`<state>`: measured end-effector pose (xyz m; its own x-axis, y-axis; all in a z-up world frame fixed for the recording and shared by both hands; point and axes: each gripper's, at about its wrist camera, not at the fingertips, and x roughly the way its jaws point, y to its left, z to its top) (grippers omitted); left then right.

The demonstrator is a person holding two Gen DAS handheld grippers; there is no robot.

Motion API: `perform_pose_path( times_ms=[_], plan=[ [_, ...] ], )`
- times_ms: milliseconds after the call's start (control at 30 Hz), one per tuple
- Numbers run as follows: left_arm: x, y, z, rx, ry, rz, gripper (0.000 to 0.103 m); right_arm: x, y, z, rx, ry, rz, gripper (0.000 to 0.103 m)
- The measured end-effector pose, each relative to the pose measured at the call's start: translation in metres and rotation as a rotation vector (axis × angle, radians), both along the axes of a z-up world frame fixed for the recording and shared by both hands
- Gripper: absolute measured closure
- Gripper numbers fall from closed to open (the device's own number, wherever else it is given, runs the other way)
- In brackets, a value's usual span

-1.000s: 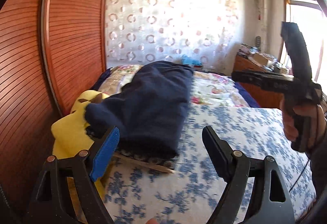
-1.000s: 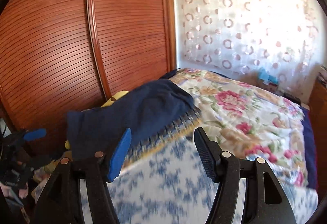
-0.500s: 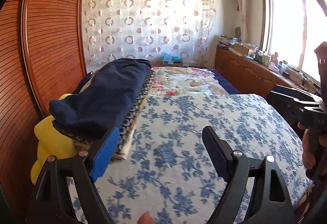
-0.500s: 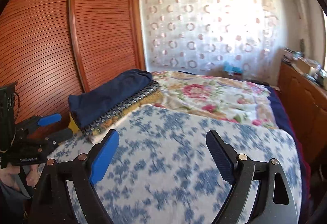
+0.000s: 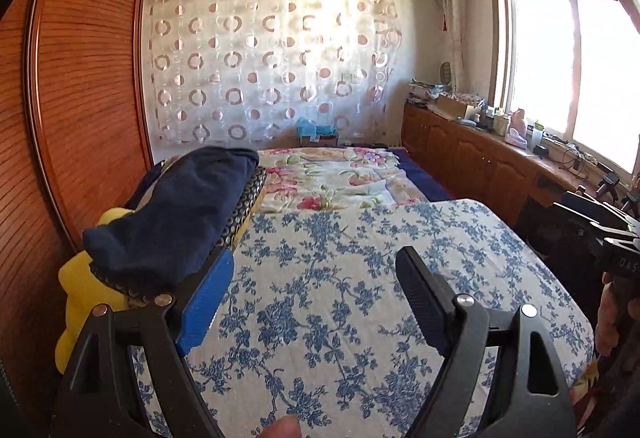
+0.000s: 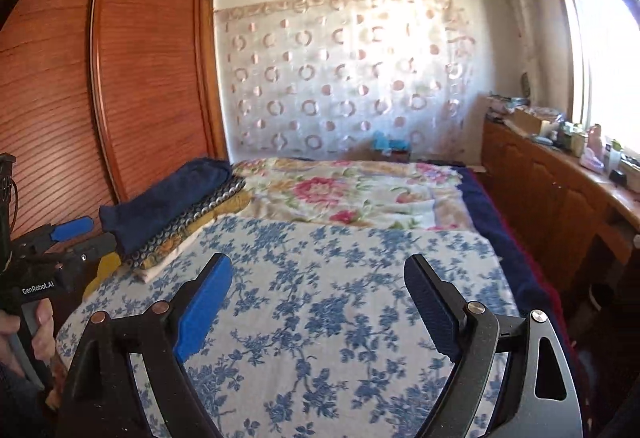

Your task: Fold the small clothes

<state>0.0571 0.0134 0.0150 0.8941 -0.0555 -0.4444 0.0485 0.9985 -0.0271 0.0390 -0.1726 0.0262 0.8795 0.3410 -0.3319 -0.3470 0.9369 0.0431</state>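
A folded navy garment lies on top of a stack at the bed's left edge, over a dark patterned cloth and something yellow. In the right wrist view the same navy garment sits at the left. My left gripper is open over the blue-flowered bedcover, just right of the stack, with nothing between its fingers. My right gripper is open wide and empty above the middle of the bedcover. Each gripper shows in the other's view: the left gripper and the right gripper.
Slatted wooden wardrobe doors stand close along the bed's left side. A rose-patterned quilt covers the far half of the bed. A low wooden cabinet with clutter on top runs along the right under the window. A circle-patterned curtain hangs on the far wall.
Both grippers have swung away from the stack toward the middle of the bed. The right gripper's jaws have widened. The navy garment stays on the stack.
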Motion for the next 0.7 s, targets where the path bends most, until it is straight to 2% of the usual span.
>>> perform_pose_path(
  times_ms=[233, 400, 700],
  plan=[
    [-0.006, -0.011, 0.017, 0.009, -0.027, -0.002, 0.019, -0.034, 0.005, 0.006, 0.016, -0.032, -0.059, 0.014],
    [-0.007, -0.013, 0.021, 0.010, -0.036, 0.000, 0.019, -0.055, 0.009, -0.001, 0.026, -0.048, -0.067, 0.014],
    [-0.008, -0.014, 0.021, 0.015, -0.035, 0.010, 0.019, -0.045, 0.009, -0.010, 0.033, -0.046, -0.073, 0.014]
  ],
)
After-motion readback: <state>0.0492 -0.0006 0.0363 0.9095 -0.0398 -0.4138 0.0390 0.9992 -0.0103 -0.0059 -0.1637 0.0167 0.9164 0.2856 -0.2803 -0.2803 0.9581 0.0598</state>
